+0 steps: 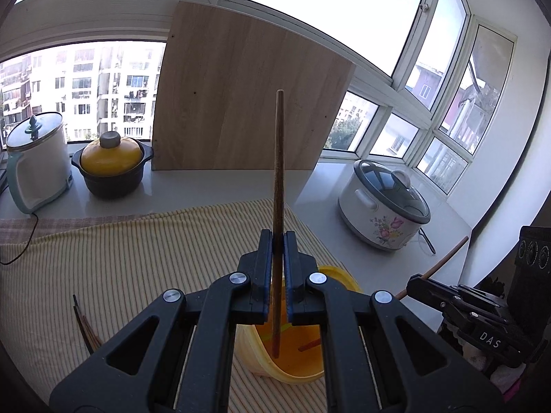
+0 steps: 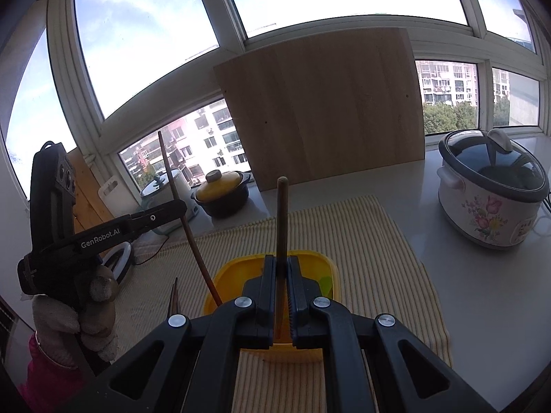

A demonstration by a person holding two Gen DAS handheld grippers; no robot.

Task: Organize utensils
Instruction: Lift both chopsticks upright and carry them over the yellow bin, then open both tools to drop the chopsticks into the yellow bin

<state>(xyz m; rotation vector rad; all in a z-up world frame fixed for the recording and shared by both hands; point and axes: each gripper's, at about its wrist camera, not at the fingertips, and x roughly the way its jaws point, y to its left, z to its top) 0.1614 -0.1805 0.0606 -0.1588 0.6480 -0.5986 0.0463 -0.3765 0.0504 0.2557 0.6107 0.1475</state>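
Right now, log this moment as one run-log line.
left gripper: shut on chopstick, tip over yellow container | right gripper: shut on second chopstick | spare chopsticks: on striped cloth

My left gripper (image 1: 278, 241) tilts downward, its jaws clamped tight on a thin wooden chopstick that stands upright between the blue pads (image 1: 265, 265). My right gripper (image 2: 282, 268) takes the same downward tilt, jaws pressed shut on a second chopstick. From the right wrist, my left gripper appears off to the left side, carried by my gloved left hand (image 2: 87, 313) wrapped around its handle. From the left wrist, my right gripper sits low at the right.
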